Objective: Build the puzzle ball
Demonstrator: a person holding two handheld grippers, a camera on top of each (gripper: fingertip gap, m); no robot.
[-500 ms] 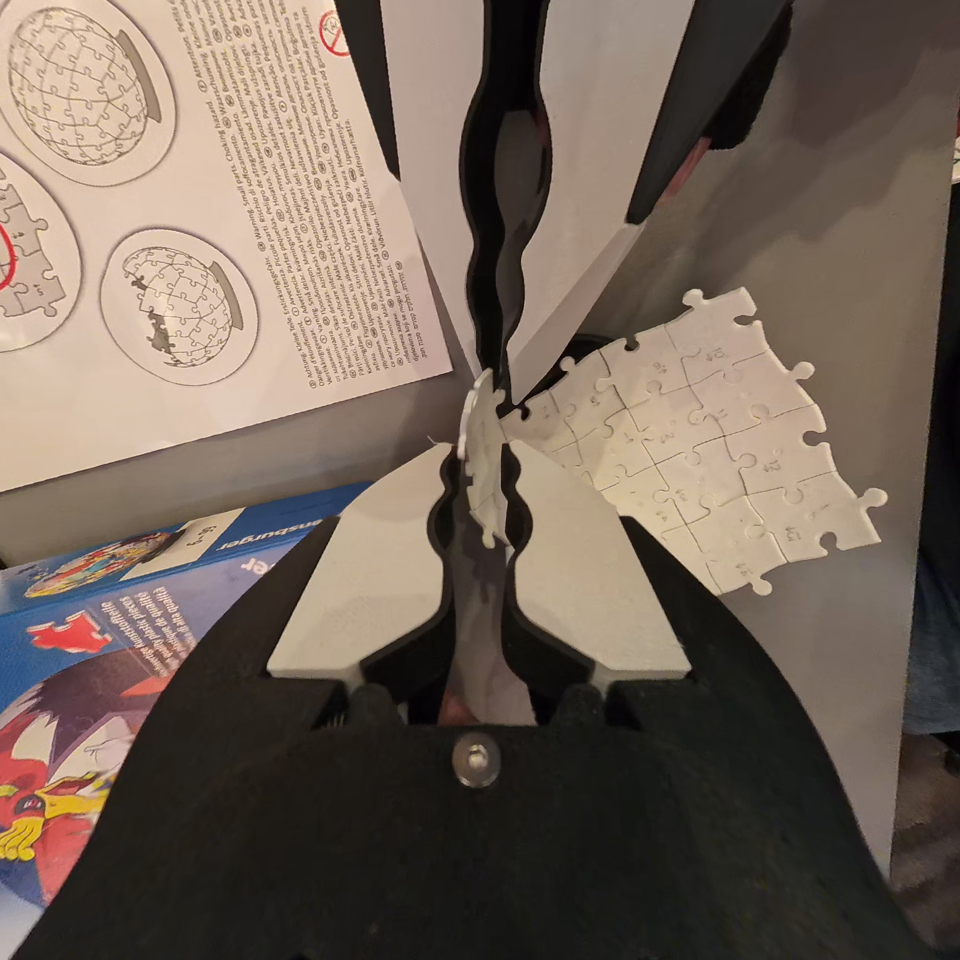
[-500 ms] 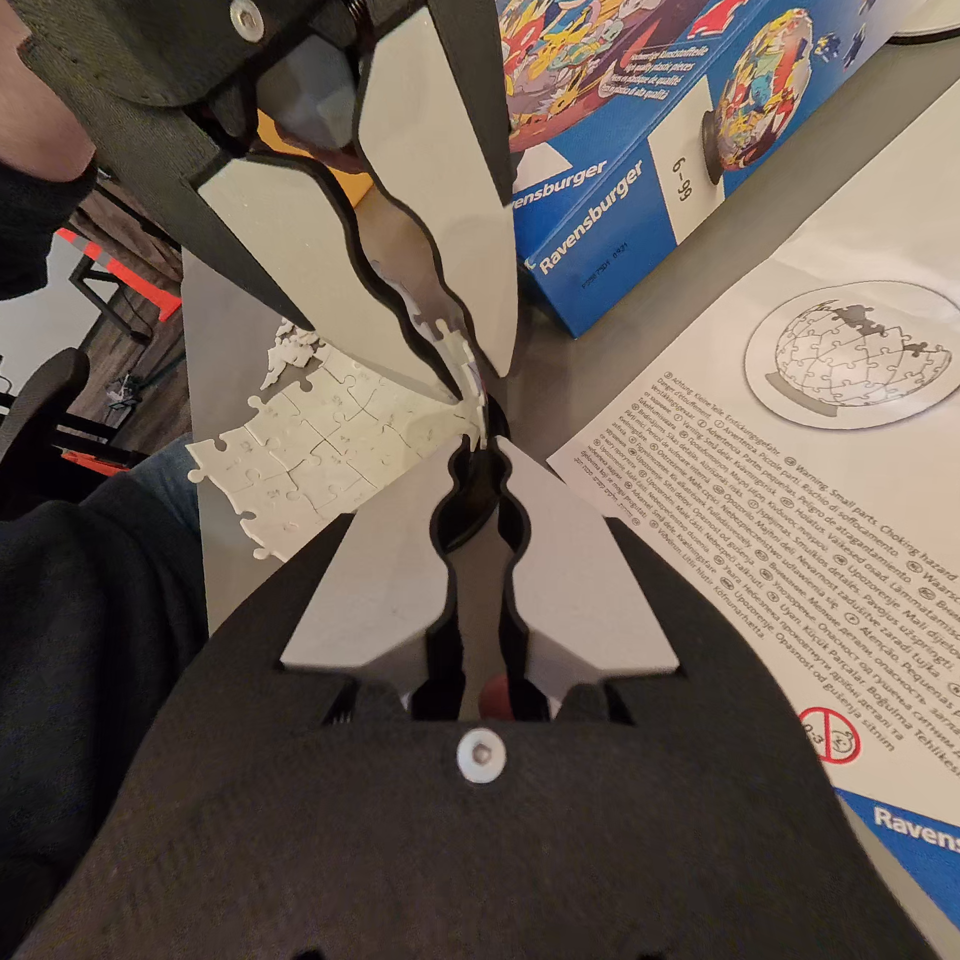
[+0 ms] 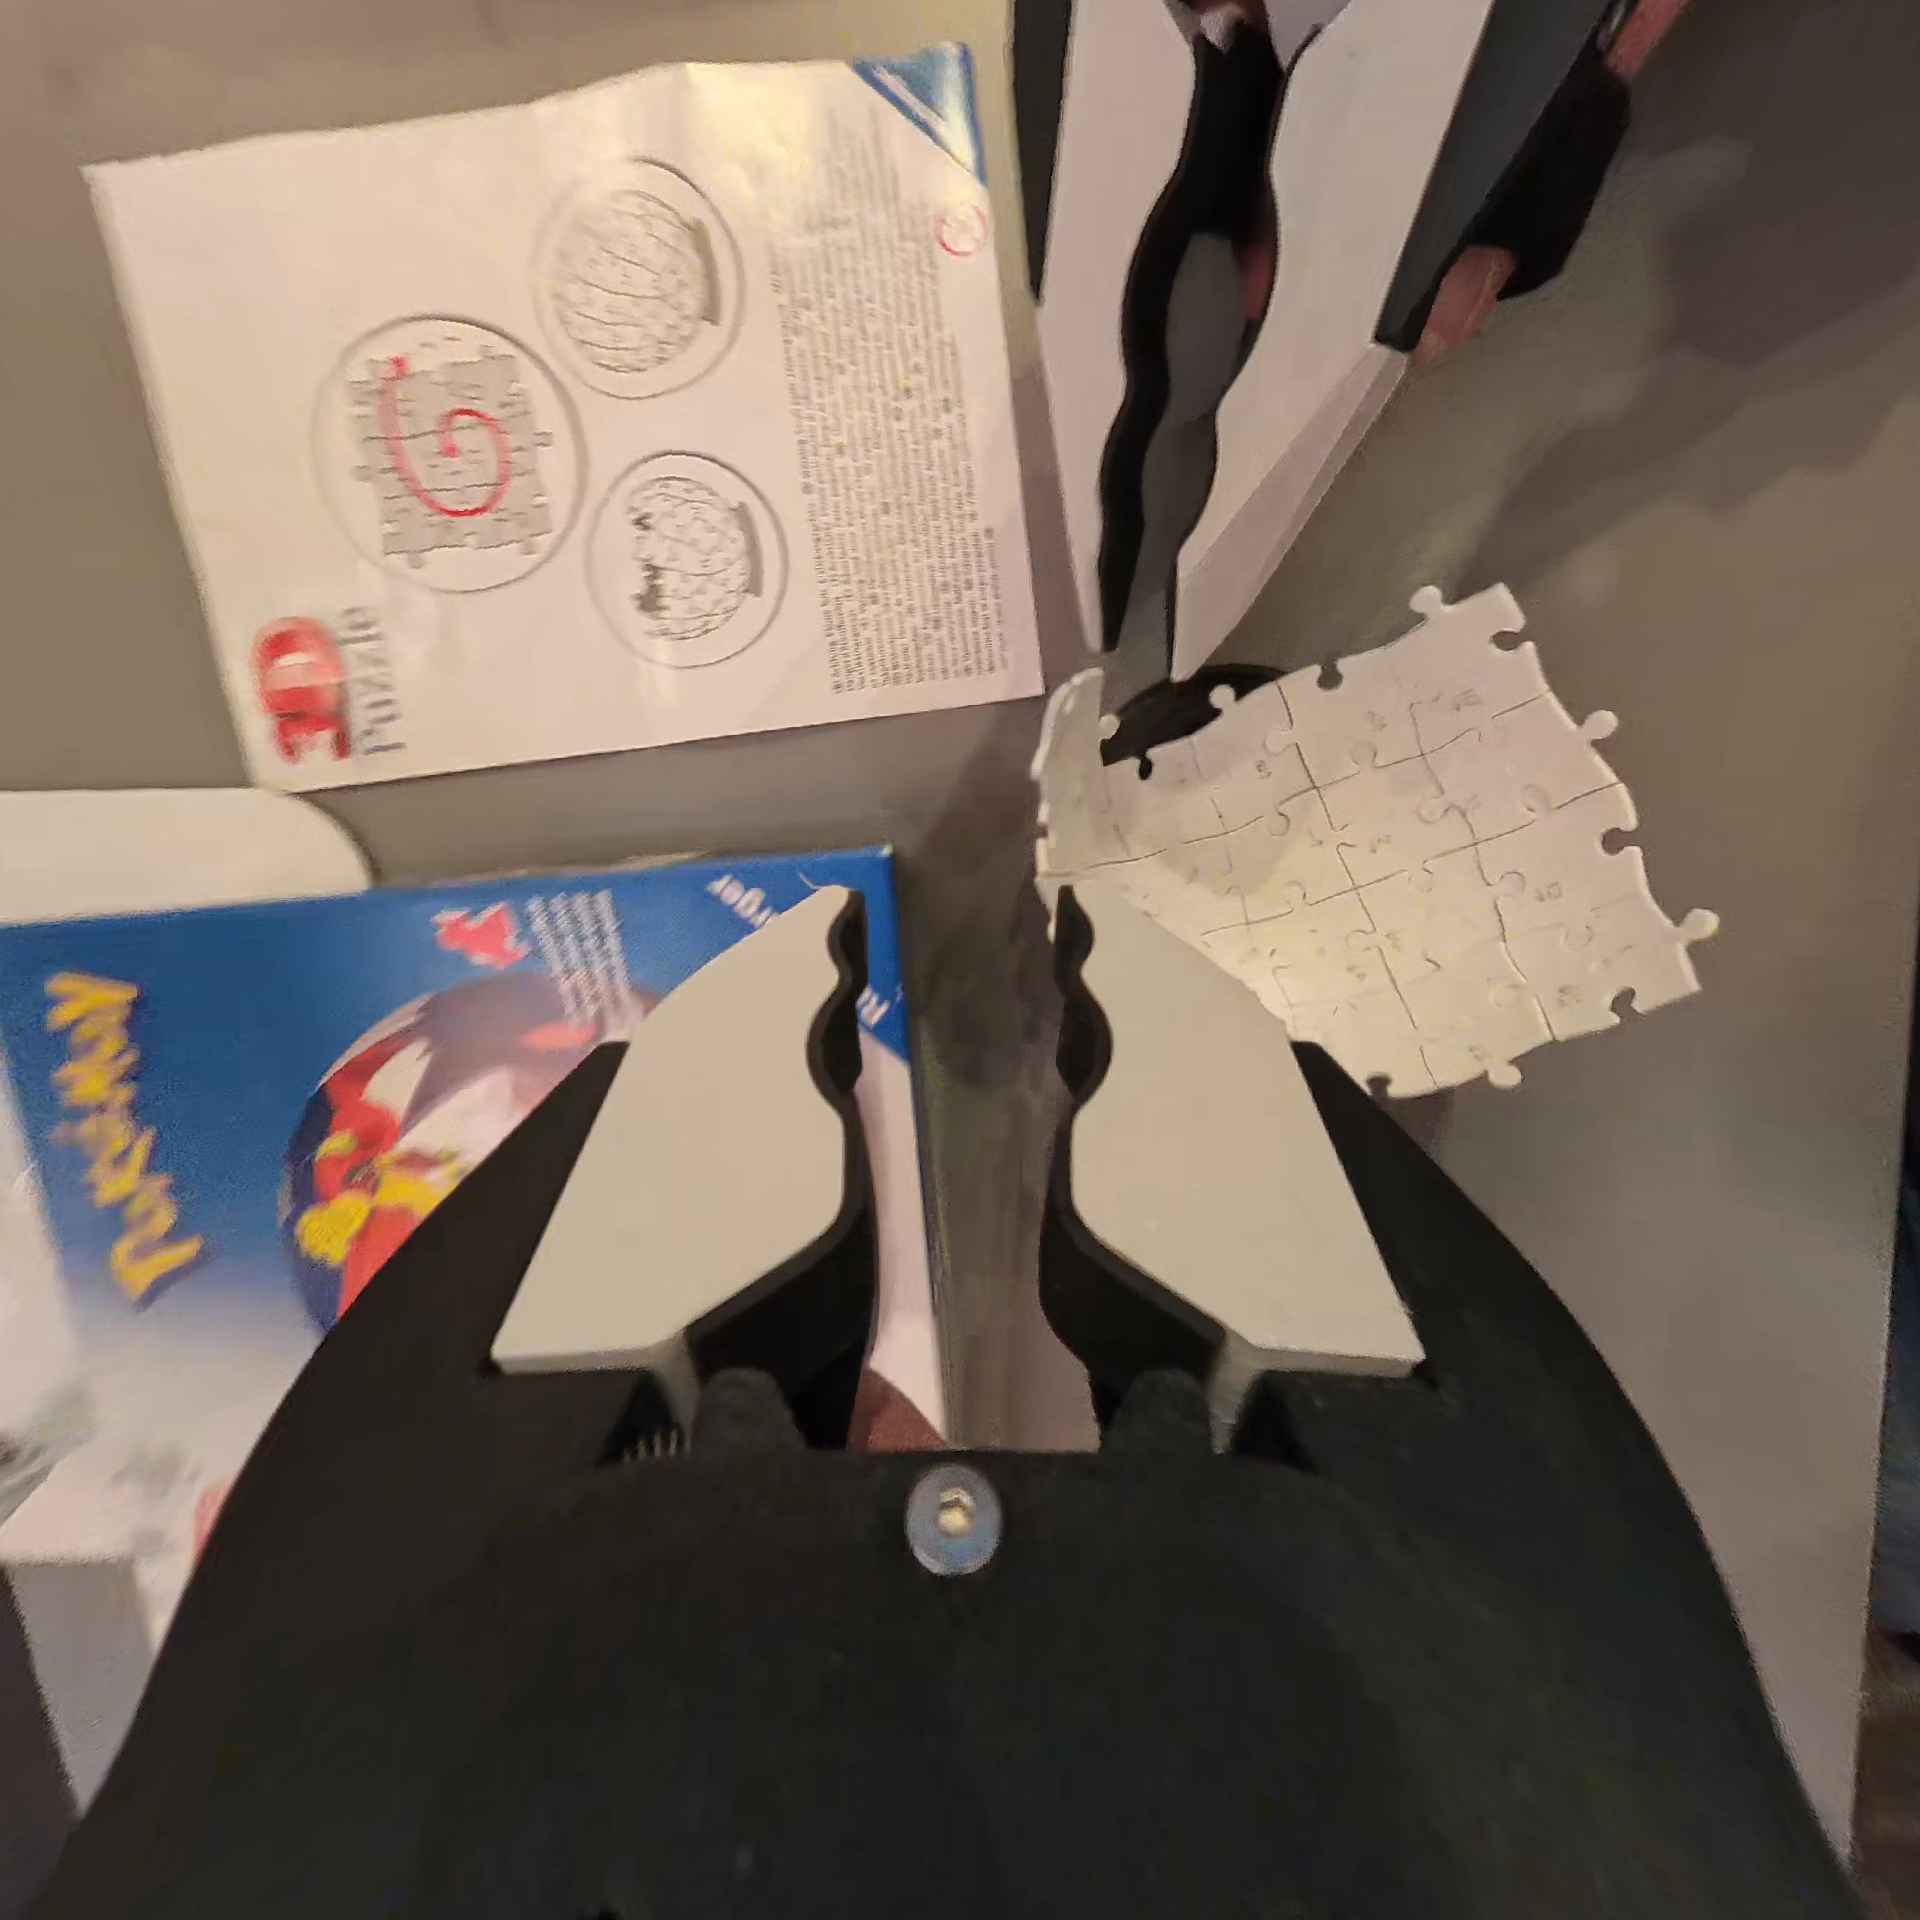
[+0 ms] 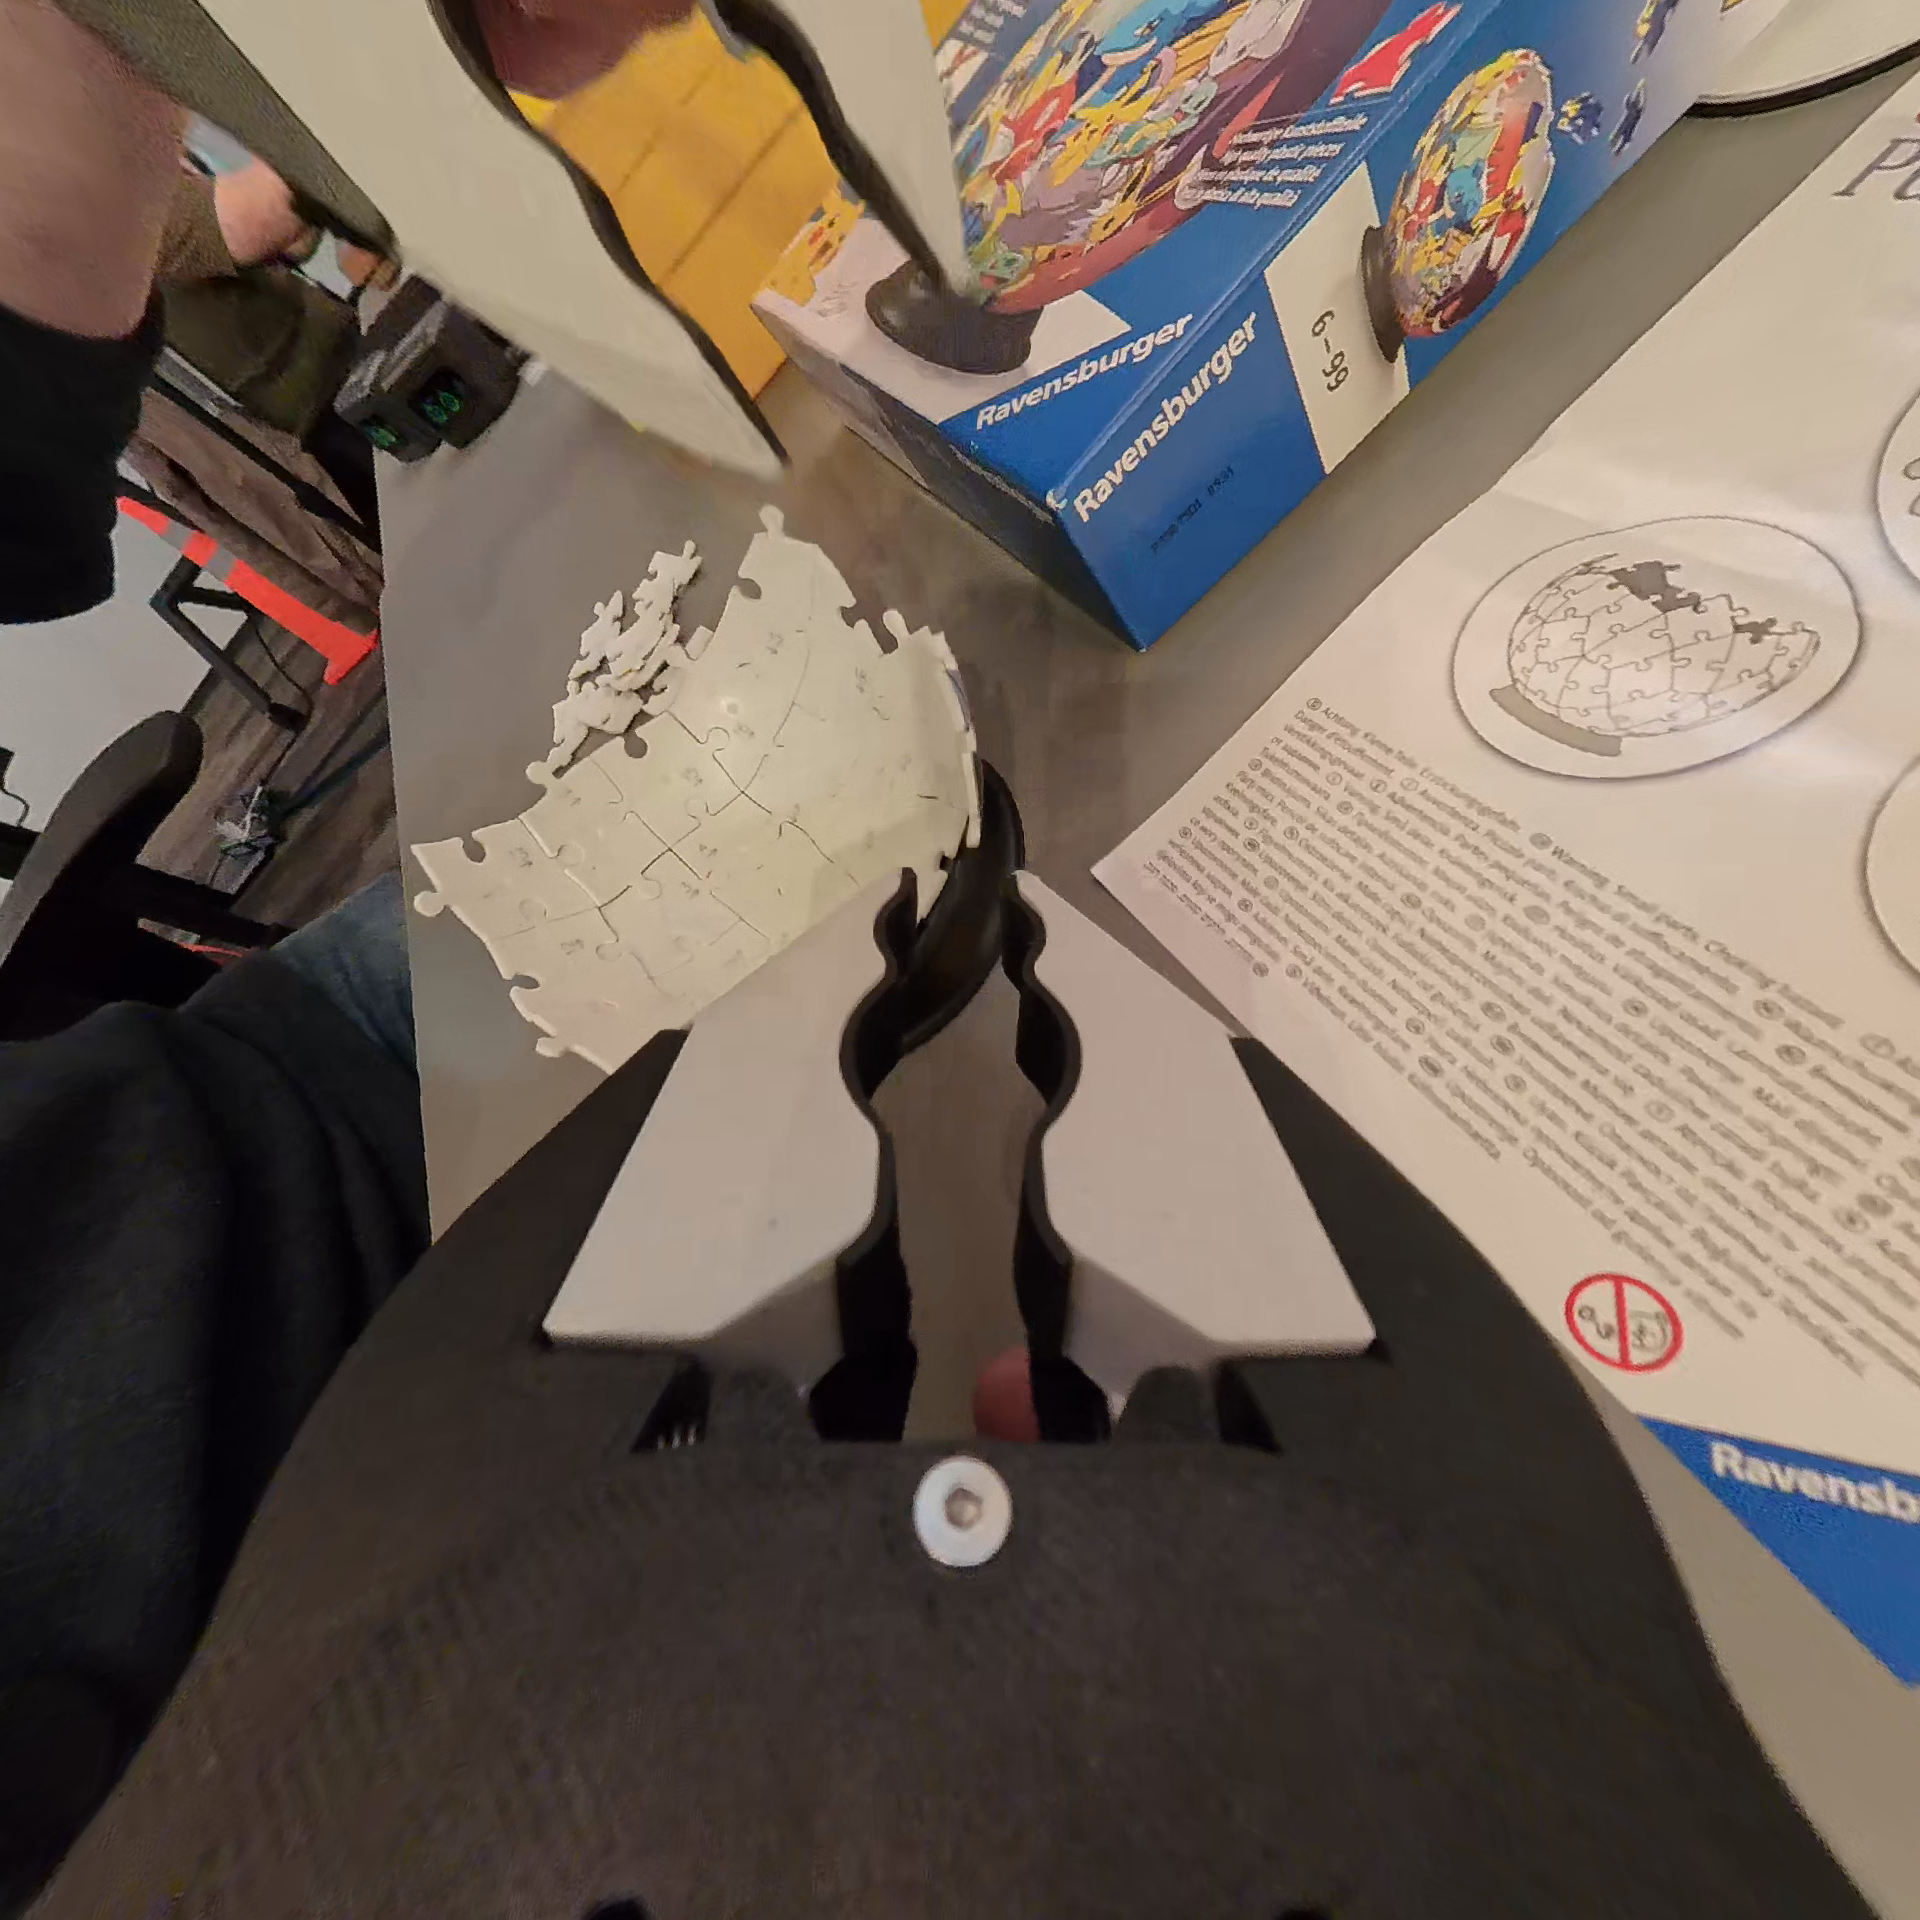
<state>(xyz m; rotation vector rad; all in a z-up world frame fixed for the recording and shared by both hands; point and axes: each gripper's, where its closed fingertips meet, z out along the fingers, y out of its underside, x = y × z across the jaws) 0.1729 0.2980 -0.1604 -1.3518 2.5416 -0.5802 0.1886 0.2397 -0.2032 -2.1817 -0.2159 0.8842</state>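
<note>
A curved white shell of joined puzzle pieces (image 3: 1382, 862) leans on a black round stand (image 3: 1158, 712) on the grey table. It also shows in the right wrist view (image 4: 727, 821), with the stand (image 4: 966, 914) at its right. My left gripper (image 3: 958, 914) is open and empty, just left of the shell's near edge; it shows high in the right wrist view (image 4: 852, 364). My right gripper (image 4: 964, 888) has its jaws a little apart, with the stand's rim between the tips. In the left wrist view it (image 3: 1143, 655) comes down from above onto the stand.
A blue puzzle box (image 3: 260, 1039) (image 4: 1195, 436) lies left of the shell. A white instruction sheet (image 3: 571, 416) (image 4: 1558, 935) lies beyond. Several loose white pieces (image 4: 623, 655) lie behind the shell. The table edge (image 4: 400, 831) runs close by, with a person's legs beside it. The tips of one gripper are about 8 cm away from the tips of the other.
My left gripper has opened, let go of the white piece at the shell's edge and pulled back. My right gripper's jaws have parted a little at the stand.
</note>
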